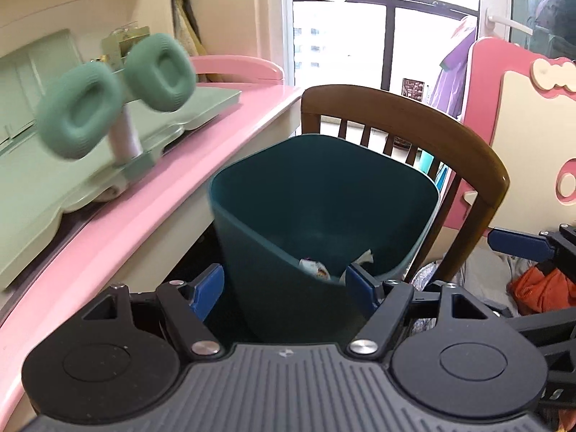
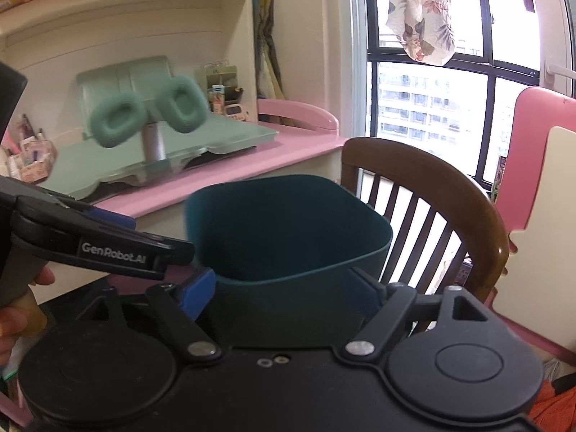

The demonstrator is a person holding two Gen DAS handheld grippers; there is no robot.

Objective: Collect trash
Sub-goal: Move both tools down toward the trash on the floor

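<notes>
A dark teal trash bin [image 1: 324,208] stands below the pink desk, in front of a wooden chair. Pieces of crumpled paper trash [image 1: 316,268] lie at its bottom. My left gripper [image 1: 284,288] is open and empty, its blue pads either side of the bin's near wall. The bin also shows in the right wrist view [image 2: 288,230]. My right gripper [image 2: 284,288] is open and empty, just before the bin's near rim. The left gripper's fingers [image 2: 108,241] reach in from the left of the right wrist view. The right gripper's finger [image 1: 518,243] shows at the right of the left wrist view.
A pink desk [image 1: 144,198] holds a green board and green headphones [image 1: 118,104] on a stand. A brown wooden chair [image 1: 450,133] stands behind the bin. Pink furniture [image 1: 522,115] is at the right. Clothes [image 1: 540,288] lie on the floor at the right.
</notes>
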